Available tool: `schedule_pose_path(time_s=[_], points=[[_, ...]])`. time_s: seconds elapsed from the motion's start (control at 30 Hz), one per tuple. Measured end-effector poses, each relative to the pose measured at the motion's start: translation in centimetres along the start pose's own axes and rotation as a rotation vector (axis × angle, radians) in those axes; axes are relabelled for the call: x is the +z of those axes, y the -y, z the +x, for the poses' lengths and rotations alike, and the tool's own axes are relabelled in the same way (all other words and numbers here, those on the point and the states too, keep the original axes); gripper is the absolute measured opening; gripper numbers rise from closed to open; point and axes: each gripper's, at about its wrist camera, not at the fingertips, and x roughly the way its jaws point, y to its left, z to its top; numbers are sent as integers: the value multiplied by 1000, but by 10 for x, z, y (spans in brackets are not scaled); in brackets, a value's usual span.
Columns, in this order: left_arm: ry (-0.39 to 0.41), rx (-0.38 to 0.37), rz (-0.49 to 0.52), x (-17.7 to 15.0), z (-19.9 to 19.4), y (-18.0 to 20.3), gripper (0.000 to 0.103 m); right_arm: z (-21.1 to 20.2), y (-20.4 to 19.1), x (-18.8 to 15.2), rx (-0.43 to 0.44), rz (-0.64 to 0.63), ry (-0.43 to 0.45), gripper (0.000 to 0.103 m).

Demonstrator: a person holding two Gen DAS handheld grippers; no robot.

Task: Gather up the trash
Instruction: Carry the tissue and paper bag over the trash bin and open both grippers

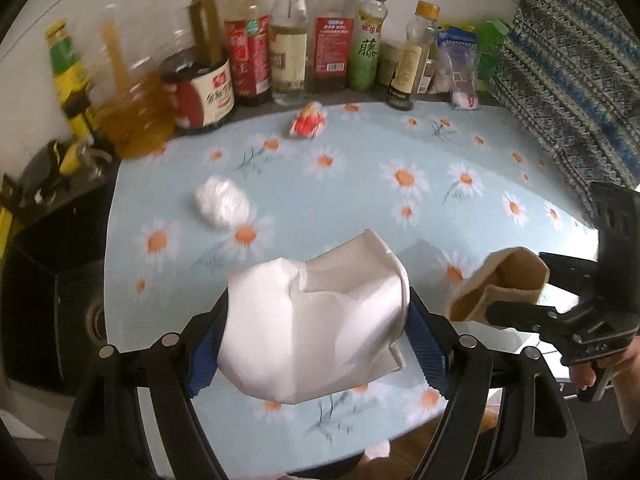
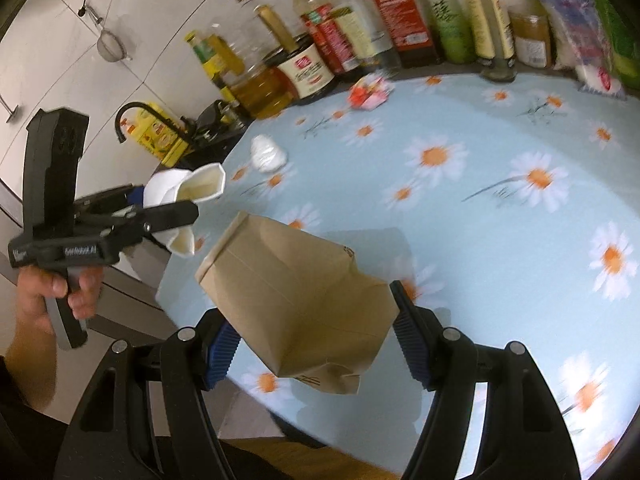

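My left gripper (image 1: pixel 316 332) is shut on a white paper bag (image 1: pixel 316 316) and holds it above the near edge of the daisy-print table (image 1: pixel 400 152). My right gripper (image 2: pixel 312 344) is shut on a brown paper bag (image 2: pixel 296 292), also held above the table; that bag shows at the right of the left wrist view (image 1: pixel 504 284). The white bag shows at the left of the right wrist view (image 2: pixel 188 196). On the table lie a crumpled white wad (image 1: pixel 222 202) (image 2: pixel 267 154) and a crumpled red-and-white wrapper (image 1: pixel 308 120) (image 2: pixel 370 92).
A row of sauce and oil bottles (image 1: pixel 288 40) (image 2: pixel 360 32) stands along the back wall. Packets (image 1: pixel 460 68) sit at the back right. A patterned cloth (image 1: pixel 576 92) hangs at the right. A dark stove area (image 1: pixel 48 280) lies left of the table.
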Motion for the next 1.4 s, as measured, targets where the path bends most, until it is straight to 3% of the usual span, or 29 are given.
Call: schedule_pose_path(time_s=[0.63,1.1,1.4], points=[[10,-69,-113,-112,-41,-57,78,25,-87,-69,-52,15,-19,69],[-129,-100,-175,-205,-29,-75,78,73,-120,-148,-111,-9,-159,69],[-232,-79,-153,-248,12,-68,78,113,-103,-188,-138,23,-275,69]])
